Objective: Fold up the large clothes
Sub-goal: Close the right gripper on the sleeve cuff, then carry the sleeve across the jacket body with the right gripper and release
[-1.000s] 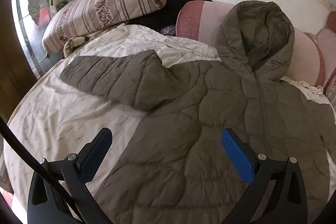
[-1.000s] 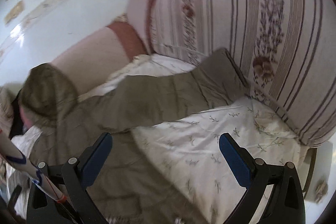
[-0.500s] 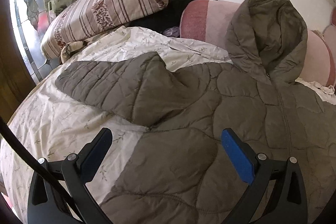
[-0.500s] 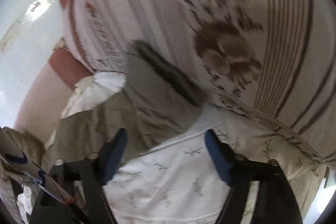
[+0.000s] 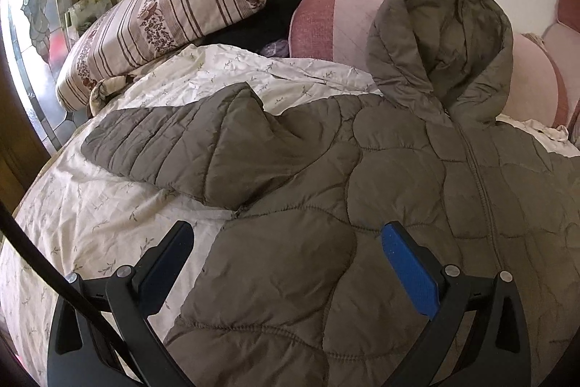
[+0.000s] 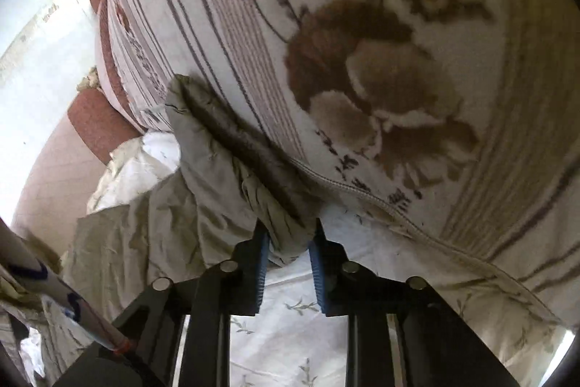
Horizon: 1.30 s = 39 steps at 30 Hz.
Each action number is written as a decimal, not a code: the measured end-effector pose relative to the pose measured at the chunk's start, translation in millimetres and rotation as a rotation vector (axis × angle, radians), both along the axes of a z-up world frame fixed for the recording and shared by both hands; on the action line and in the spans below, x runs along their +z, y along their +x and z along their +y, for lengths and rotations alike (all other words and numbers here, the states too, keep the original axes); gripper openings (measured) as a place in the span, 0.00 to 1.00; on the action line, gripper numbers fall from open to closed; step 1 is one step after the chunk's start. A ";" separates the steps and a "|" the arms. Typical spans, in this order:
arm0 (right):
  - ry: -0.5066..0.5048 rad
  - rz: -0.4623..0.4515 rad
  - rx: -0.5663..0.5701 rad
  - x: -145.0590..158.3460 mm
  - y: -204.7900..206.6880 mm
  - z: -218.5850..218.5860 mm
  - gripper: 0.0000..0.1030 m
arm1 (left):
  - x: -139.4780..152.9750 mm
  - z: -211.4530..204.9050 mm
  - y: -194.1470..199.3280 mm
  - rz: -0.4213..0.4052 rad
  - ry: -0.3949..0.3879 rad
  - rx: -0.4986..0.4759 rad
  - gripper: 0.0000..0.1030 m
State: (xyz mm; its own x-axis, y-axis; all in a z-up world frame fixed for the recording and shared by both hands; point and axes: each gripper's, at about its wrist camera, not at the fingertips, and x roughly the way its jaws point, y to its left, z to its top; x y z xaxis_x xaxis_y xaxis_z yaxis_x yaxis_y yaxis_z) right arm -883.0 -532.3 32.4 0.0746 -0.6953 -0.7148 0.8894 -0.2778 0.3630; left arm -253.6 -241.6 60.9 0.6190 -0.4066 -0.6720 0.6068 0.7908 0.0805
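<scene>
An olive-grey quilted hooded jacket [image 5: 362,205] lies front up on the bed, its hood [image 5: 442,49] propped against pink cushions. Its left sleeve [image 5: 181,147] stretches over the sheet. My left gripper [image 5: 286,256] hovers open above the jacket's lower left side, one blue pad over the sheet, the other over the fabric. In the right wrist view the jacket's other sleeve cuff [image 6: 232,176] lies against a striped floral pillow [image 6: 380,60]. My right gripper [image 6: 288,249] is closing on the cuff's end, and both pads press the bunched fabric.
A cream floral bedsheet [image 5: 90,213] covers the bed. Another striped pillow [image 5: 163,20] and dark clothing [image 5: 268,20] lie at the back left, pink cushions [image 5: 326,24] along the tiled wall. A stained-glass door [image 5: 32,24] stands at far left.
My right gripper swung toward the sleeve cuff by the striped pillow and its jaws narrowed from wide open to pinching the cuff. My left gripper sank slightly toward the jacket, still open.
</scene>
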 end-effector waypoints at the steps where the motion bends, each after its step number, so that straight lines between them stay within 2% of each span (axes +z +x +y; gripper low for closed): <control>1: -0.015 0.005 0.001 6.6 1.6 3.0 0.16 | -0.3 -0.2 -0.2 -0.002 0.001 0.002 1.00; 8: -0.228 0.026 0.052 84.4 47.8 36.3 0.14 | 1.2 0.2 -2.8 -0.019 0.005 0.009 1.00; 11: -0.302 -0.019 0.129 111.4 80.3 49.2 0.14 | 1.4 0.5 -3.2 -0.020 0.005 0.010 1.00; 17: -0.382 -0.113 0.381 149.4 174.8 77.4 0.14 | 6.1 6.2 -4.1 -0.037 -0.005 0.015 1.00; 20: -0.398 -0.157 0.558 157.4 242.1 98.4 0.14 | 7.2 7.6 -3.3 -0.046 -0.004 0.016 1.00; 24: -0.376 -0.176 0.773 148.0 321.2 127.1 0.14 | 7.3 7.8 -3.3 -0.043 -0.007 0.019 1.00; 28: -0.283 -0.163 0.944 109.6 379.7 160.2 0.14 | 8.2 10.7 1.1 -0.043 -0.010 0.030 1.00; 34: -0.089 -0.180 1.051 43.3 444.6 163.2 0.14 | 7.0 12.7 8.1 -0.026 -0.010 0.045 1.00; 36: -0.041 -0.189 1.074 25.9 451.4 163.9 0.14 | 5.7 11.2 7.8 -0.024 -0.004 0.041 1.00; 38: 0.000 -0.148 1.101 15.4 462.4 161.5 0.19 | 4.9 9.6 7.2 -0.024 0.000 0.034 1.00; 39: 0.011 -0.143 1.105 12.6 460.1 165.6 0.29 | 4.4 8.8 6.6 -0.026 0.004 0.031 1.00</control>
State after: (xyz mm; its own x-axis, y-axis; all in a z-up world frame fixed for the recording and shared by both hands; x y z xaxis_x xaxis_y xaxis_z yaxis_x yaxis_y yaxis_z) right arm -422.9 -366.7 45.0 0.7309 -0.1891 -0.6557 0.5995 0.6371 0.4845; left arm -247.0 -232.7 65.3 0.6483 -0.3847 -0.6571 0.5799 0.8087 0.0987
